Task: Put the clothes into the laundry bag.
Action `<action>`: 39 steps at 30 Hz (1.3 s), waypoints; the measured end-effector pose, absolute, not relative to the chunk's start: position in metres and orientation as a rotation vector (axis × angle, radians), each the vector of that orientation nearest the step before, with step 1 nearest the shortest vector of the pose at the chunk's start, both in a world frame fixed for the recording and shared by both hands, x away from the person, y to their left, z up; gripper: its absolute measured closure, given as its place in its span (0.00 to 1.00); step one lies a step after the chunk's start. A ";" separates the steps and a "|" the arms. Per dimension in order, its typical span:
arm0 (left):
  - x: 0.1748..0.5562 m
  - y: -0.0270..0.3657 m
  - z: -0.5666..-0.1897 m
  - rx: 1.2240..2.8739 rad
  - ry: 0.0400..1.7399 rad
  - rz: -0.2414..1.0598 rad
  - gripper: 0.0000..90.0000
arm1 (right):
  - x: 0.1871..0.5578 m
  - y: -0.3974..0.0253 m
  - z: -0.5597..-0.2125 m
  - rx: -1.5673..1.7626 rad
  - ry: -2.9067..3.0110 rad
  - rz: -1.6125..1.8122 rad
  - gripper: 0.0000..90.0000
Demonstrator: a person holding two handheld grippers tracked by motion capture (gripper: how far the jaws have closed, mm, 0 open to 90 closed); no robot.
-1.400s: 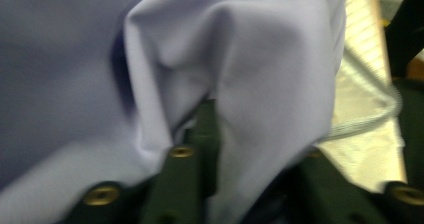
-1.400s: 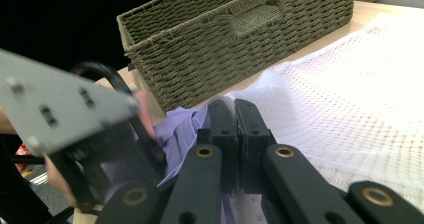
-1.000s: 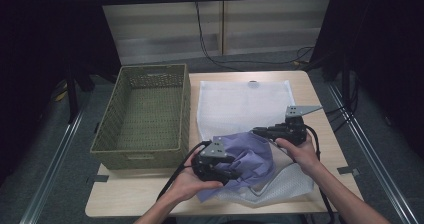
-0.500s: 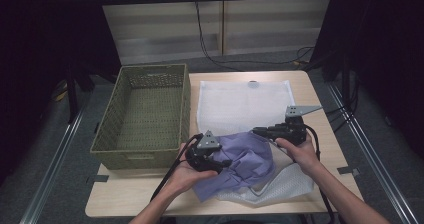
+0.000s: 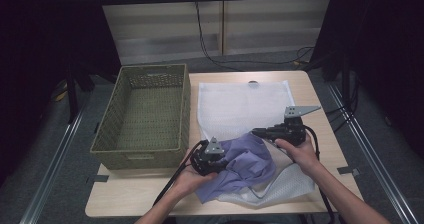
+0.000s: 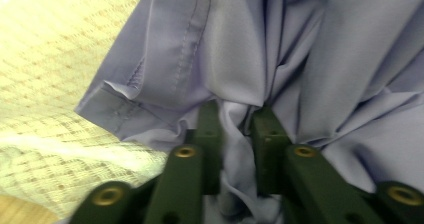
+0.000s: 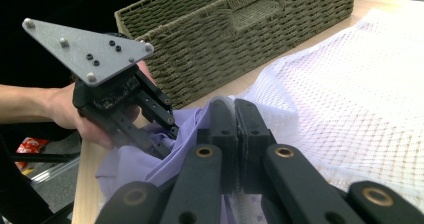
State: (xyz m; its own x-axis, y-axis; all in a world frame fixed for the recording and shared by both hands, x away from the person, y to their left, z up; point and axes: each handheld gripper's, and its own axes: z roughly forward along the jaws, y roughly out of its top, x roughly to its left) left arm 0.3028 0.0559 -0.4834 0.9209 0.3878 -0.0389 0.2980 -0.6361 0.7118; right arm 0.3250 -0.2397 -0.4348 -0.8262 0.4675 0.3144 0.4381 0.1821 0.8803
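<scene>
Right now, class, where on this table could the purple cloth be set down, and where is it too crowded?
Free: inside the basket; the far mesh sheet; the bare wood in front of the basket. Crowded: the near middle, where both tools, left and right, grip the cloth.

Lavender cloth [image 5: 250, 160], white mesh bag [image 5: 240, 104], olive-green woven basket [image 5: 145, 111], pale, probably wooden table [image 5: 320, 109].
</scene>
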 end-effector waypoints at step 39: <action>0.317 -0.011 -0.463 2.223 0.369 0.046 0.95 | 0.321 -0.236 -0.428 0.925 2.392 1.829 0.98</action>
